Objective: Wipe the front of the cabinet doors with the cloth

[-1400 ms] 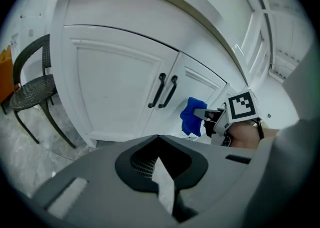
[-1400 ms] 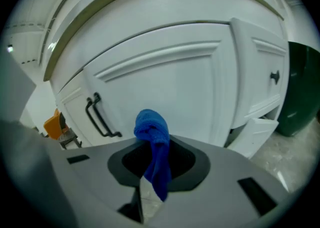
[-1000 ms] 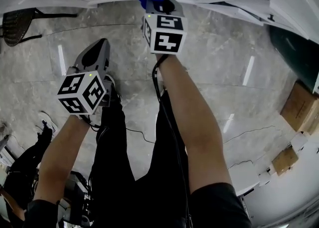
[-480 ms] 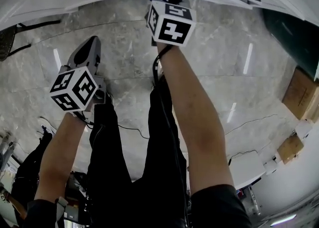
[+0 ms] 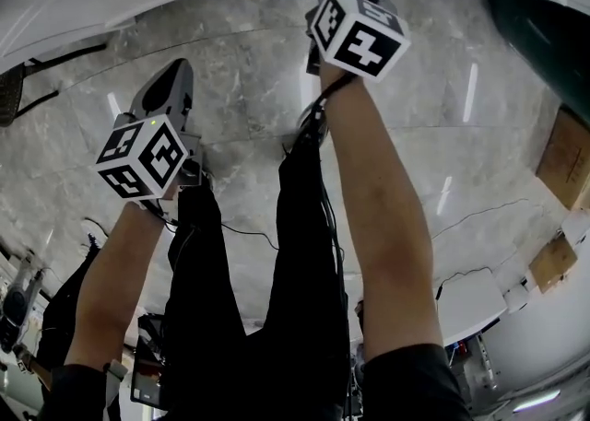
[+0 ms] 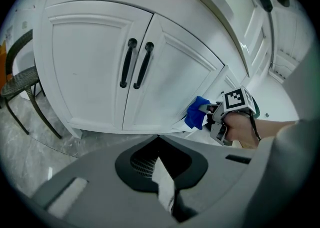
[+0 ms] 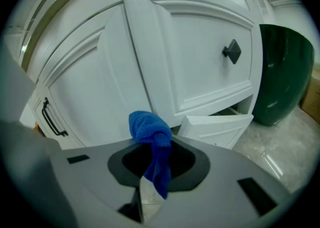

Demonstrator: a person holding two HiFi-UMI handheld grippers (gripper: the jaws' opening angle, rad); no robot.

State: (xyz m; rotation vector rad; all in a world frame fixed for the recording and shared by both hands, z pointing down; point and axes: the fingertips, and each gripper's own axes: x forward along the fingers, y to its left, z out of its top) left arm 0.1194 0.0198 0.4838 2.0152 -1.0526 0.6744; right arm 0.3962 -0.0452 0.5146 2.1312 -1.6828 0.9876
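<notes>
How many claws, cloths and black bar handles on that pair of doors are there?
Claws: 2
Blue cloth: 1
Bar handles: 2
Total: 5

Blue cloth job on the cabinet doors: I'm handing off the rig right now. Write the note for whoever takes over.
Right claw: shut on the bunched blue cloth, held close to the lower right corner of the white double cabinet doors with black bar handles.
Left claw: shut, empty, held back and facing those doors.
Further right: a white door with a square black knob; a small white lower panel stands ajar under it.
Done: cannot tell; no streaks show on any front.
Left: probably wipe every door front, starting by the cloth.
</notes>
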